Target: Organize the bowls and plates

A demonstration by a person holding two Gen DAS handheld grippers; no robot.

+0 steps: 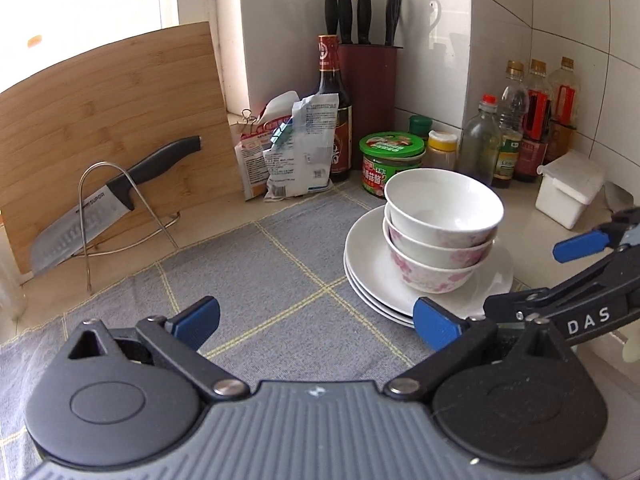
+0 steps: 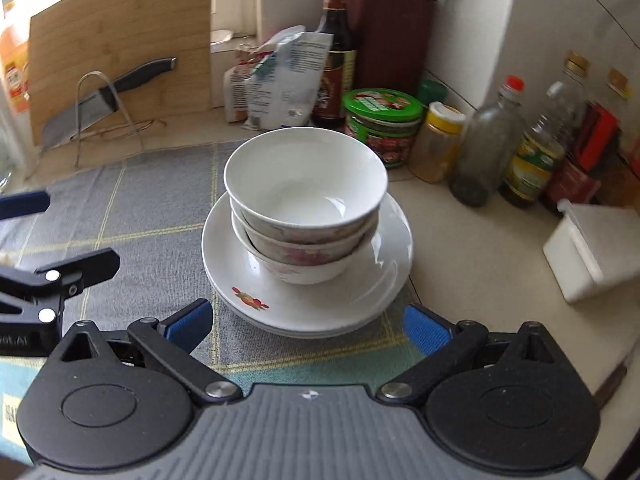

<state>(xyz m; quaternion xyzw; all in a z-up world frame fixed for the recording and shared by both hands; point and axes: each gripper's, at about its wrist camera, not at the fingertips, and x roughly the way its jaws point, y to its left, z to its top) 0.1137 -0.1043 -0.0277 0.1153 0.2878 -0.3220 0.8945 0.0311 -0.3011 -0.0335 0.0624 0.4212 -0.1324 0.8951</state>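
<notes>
A grey checked cloth (image 1: 248,280) fills the frame's middle; at its right edge sit stacked white plates (image 2: 372,280), three nested bowls (image 2: 304,208) on top; my left gripper (image 1: 316,320) and right gripper (image 2: 308,324) both gape wide, empty, low in frame.

My fingers (image 2: 190,326) wear bright blue pads on black linkages over a ribbed grey body. The three nested bowls (image 2: 306,208) are white, the lower two with pink flower print outside. The white stacked plates (image 2: 360,280) show a small red-and-green flower motif near the rim. Beneath them lies a grey cloth mat (image 1: 248,280) crossed by thin yellow lines, on a cream bench (image 2: 480,260). The round jar (image 1: 391,158) has a green lid and red label.
</notes>
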